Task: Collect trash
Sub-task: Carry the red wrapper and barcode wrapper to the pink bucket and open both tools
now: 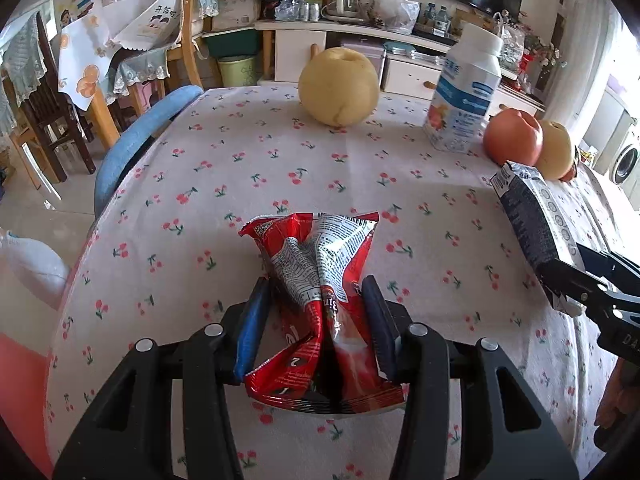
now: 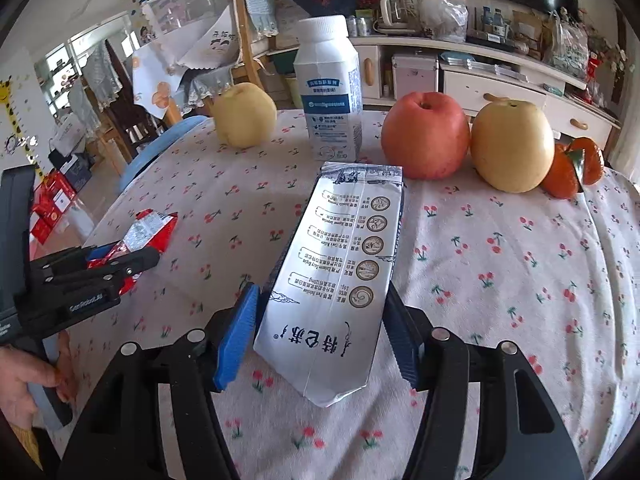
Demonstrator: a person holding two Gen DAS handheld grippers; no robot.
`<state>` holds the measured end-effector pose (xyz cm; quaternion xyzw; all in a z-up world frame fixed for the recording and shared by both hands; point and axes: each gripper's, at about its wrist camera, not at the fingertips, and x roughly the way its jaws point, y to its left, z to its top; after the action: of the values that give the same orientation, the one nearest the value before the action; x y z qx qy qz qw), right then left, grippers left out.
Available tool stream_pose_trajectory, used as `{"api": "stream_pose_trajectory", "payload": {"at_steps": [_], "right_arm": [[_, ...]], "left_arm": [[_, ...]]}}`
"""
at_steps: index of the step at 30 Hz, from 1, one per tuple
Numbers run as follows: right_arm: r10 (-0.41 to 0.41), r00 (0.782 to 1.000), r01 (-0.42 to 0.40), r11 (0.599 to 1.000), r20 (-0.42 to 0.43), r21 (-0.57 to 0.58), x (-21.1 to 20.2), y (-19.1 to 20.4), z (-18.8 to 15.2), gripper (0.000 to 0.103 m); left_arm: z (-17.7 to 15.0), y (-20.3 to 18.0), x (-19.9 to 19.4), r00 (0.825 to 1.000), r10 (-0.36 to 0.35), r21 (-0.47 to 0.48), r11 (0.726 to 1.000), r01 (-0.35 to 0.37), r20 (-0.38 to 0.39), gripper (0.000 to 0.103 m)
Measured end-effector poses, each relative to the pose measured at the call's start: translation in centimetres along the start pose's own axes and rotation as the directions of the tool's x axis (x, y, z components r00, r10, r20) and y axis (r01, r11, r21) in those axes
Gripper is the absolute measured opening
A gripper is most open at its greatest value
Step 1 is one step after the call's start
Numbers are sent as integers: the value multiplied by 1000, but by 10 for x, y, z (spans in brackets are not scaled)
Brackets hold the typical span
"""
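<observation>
My left gripper (image 1: pixel 316 300) is shut on a crumpled red snack wrapper (image 1: pixel 320 264), pinched between its blue pads above the cherry-print tablecloth (image 1: pixel 240 152). My right gripper (image 2: pixel 320 300) is shut on a silver milk carton (image 2: pixel 340 272) lying lengthwise between its pads. In the left wrist view the right gripper (image 1: pixel 560 284) holds the carton (image 1: pixel 532 216) at the right edge. In the right wrist view the left gripper (image 2: pixel 132 256) holds the wrapper (image 2: pixel 148 228) at the left.
On the table stand a white yogurt bottle (image 2: pixel 330 92), a yellow pear (image 2: pixel 244 116), a red apple (image 2: pixel 426 136), a second pear (image 2: pixel 512 146) and tangerines (image 2: pixel 576 168). A blue chair (image 1: pixel 136 140) stands at the table's left edge. A cluttered sideboard (image 1: pixel 360 36) is behind.
</observation>
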<state>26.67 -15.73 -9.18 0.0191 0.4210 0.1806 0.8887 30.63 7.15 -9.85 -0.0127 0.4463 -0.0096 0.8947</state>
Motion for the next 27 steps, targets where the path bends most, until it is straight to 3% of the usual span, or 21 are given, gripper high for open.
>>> {"api": "stream_pose_trajectory", "payload": {"at_steps": [15, 27], "right_arm": [[51, 999, -51, 997, -4, -50, -34, 26, -31, 62], [59, 998, -58, 994, 4, -97, -44, 65, -49, 62]], "left_arm": [[-34, -5, -29, 1000, 15, 38, 999, -15, 0, 48], [-63, 12, -70, 996, 66, 46, 997, -69, 68, 48]]}}
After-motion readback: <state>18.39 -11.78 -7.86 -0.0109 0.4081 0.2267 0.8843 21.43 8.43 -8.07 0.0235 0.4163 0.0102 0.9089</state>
